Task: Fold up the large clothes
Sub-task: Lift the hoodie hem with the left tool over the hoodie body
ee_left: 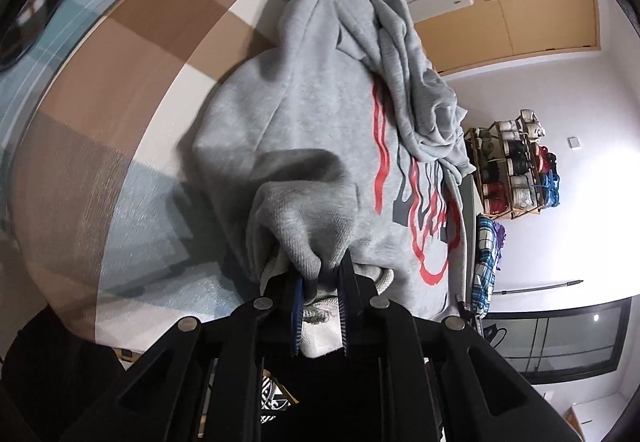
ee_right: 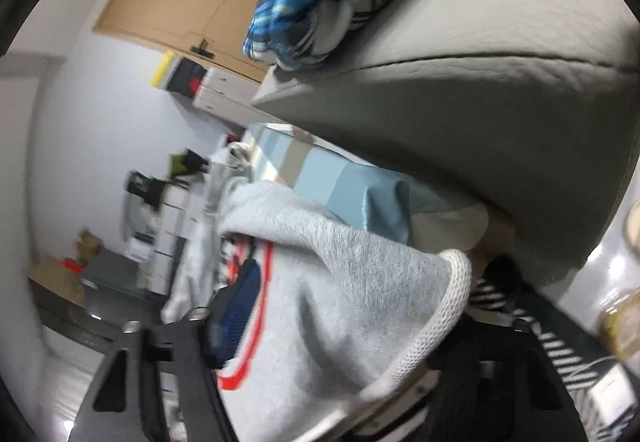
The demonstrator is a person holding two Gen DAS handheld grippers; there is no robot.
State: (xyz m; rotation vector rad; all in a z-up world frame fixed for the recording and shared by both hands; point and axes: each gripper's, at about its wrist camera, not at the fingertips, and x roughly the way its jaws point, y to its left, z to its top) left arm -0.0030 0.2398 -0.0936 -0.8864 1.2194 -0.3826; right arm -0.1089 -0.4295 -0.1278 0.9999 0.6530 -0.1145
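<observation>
Grey hoodie [ee_left: 320, 129] is what we are working on; in the left wrist view it is lying across the middle of the frame, spread over a bed cover [ee_left: 132, 53] checked in brown, white and pale blue. Its red and dark grey print is showing right of centre, and a bunched fold, perhaps a sleeve or hood, is trailing along its right edge towards the upper middle. We are pinching a gathered lump of its ribbed fabric with the left gripper [ee_left: 320, 282] at the lower middle of the frame; the jaws are standing narrow, pressed onto the cloth between the blue pads.

In the right wrist view, which is blurred, the hoodie [ee_right: 340, 282] is filling the lower middle, with a white corded edge [ee_right: 440, 326] curving down its right side. The right gripper [ee_right: 332, 326] is sitting around this part: one blue pad [ee_right: 236, 314] is showing at the lower left against the fabric, while the other finger is hidden behind the cloth. The jaws are standing partly apart with the garment between them, and we cannot tell whether they are pressing on it. A grey padded headboard [ee_right: 480, 101] is crossing the upper right, with a blue checked pillow [ee_right: 320, 1] resting on top.
</observation>
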